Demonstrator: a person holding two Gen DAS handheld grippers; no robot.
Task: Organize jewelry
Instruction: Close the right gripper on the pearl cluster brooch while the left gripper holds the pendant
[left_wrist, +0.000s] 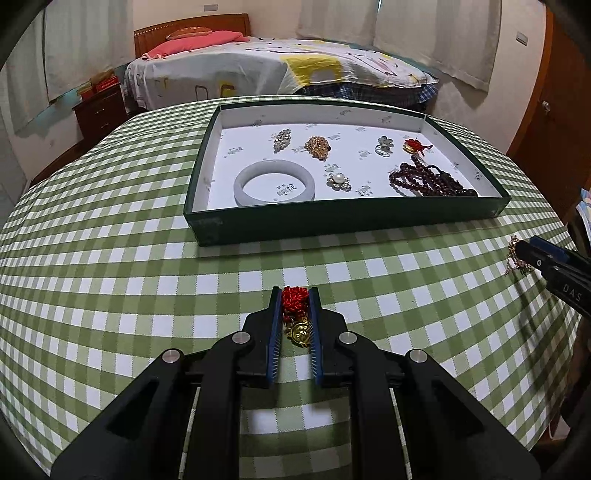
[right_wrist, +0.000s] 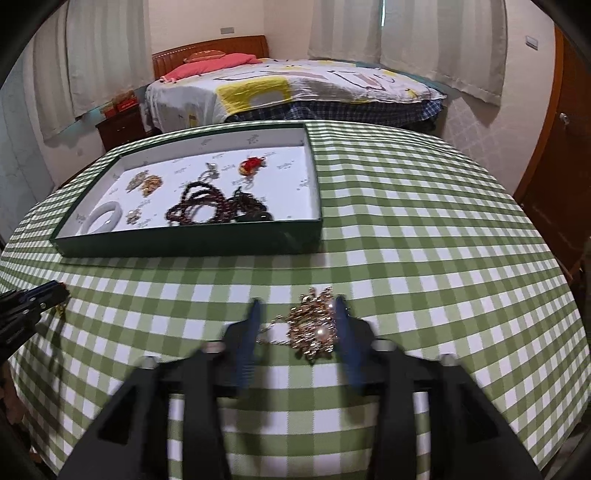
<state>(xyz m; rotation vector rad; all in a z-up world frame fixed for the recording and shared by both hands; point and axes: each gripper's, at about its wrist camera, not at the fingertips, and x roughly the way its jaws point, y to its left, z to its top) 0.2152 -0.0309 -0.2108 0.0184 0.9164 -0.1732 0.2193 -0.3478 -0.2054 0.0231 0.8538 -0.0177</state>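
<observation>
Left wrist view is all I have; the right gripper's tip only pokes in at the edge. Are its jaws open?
Observer: Yes, in its own view the right gripper stands open.
Operator: Anything between the fingers?
Observer: A gold brooch with a pearl, lying on the checked tablecloth.
Operator: Is it centred?
Observer: No, it sits close against the finger on the right of that picture, well clear of the other.

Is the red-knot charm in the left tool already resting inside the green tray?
No: the red-knot charm sits clamped in the left tool above the checked tablecloth, short of the green tray.
</observation>
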